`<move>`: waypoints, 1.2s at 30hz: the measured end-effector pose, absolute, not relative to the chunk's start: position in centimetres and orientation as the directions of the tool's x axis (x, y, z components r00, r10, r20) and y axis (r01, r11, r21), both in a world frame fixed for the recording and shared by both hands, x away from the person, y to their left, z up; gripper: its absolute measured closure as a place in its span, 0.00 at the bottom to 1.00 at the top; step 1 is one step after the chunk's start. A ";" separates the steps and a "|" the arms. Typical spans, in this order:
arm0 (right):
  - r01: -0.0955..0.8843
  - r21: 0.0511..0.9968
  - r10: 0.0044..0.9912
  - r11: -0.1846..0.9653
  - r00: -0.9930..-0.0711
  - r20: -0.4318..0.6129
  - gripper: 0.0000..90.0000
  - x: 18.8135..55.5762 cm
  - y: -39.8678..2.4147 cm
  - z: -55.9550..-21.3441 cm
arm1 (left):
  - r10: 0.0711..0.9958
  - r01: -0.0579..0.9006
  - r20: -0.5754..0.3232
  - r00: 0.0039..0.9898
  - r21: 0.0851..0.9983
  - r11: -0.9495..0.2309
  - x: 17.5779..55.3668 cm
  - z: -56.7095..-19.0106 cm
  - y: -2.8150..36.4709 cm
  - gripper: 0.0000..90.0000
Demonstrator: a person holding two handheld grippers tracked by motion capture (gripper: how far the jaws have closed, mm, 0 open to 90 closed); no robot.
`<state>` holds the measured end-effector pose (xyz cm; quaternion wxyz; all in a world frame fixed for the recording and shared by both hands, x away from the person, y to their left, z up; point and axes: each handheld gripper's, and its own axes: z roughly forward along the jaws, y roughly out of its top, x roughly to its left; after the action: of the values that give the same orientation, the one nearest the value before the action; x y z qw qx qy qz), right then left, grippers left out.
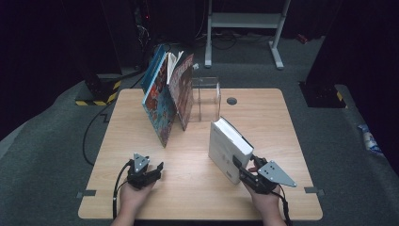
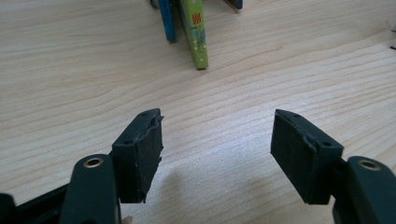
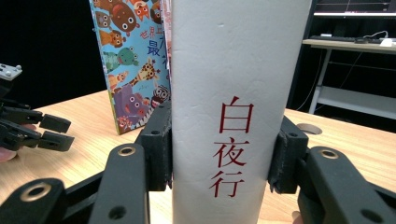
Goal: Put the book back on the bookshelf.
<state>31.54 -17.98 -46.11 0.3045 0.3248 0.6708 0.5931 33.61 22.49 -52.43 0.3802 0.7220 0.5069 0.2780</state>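
Thick white paperback book (image 1: 229, 147), red characters down its spine (image 3: 232, 147), stands upright on the pale wooden table (image 1: 197, 188), well in front of and right of the clear acrylic box (image 1: 205, 99) that serves here as landmark. Right gripper (image 1: 248, 169) clamps it across the spine end: both black pads press flat on the two covers, jaws held apart by the book's thickness.

Handling, as judged: a dense block of pages, probably fairly heavy for its size. Stiff along the spine, but the covers look soft and matte, so grip friction should be fair. Not fragile, though a corner could dent if dropped. The hold near the spine seems the soundest place; toward the fore-edge the pages could fan and slip. Held low on a tall book, it may tip forward if swung fast.

Left gripper (image 1: 150, 172) rests low over the table, well in front of and left of the box. Its jaws stand apart with nothing between them, bare wood beneath.

Containers: the clear acrylic box stands open-topped near the far edge of the table and looks empty, though its transparency makes that hard to confirm. Leaning against its left side are several thin picture books (image 1: 167, 96), fanned and tilted: a hardback with cartoon animals on the cover (image 3: 133, 70), a reddish-brown one touching the box wall, a blue one behind.

A round grey grommet hole (image 1: 231, 100) sits just right of the box.
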 end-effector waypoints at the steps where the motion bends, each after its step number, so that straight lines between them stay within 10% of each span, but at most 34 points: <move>1: 0.070 0.994 0.799 0.083 -0.601 -0.024 0.57 31.5 -17.9 -46.1 | 0.943 0.521 0.016 0.332 0.830 -0.197 33.6 -52.4 22.5 0.38; 36: 0.096 0.994 0.840 0.056 -0.542 0.005 0.56 32.1 -16.9 -46.1 | 0.936 0.500 0.076 0.344 0.829 -0.251 33.4 -52.4 22.0 0.33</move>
<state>32.08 -16.87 -46.10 0.3171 0.3580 0.6538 0.5863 33.43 22.01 -52.39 0.3666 0.7331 0.4898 0.2970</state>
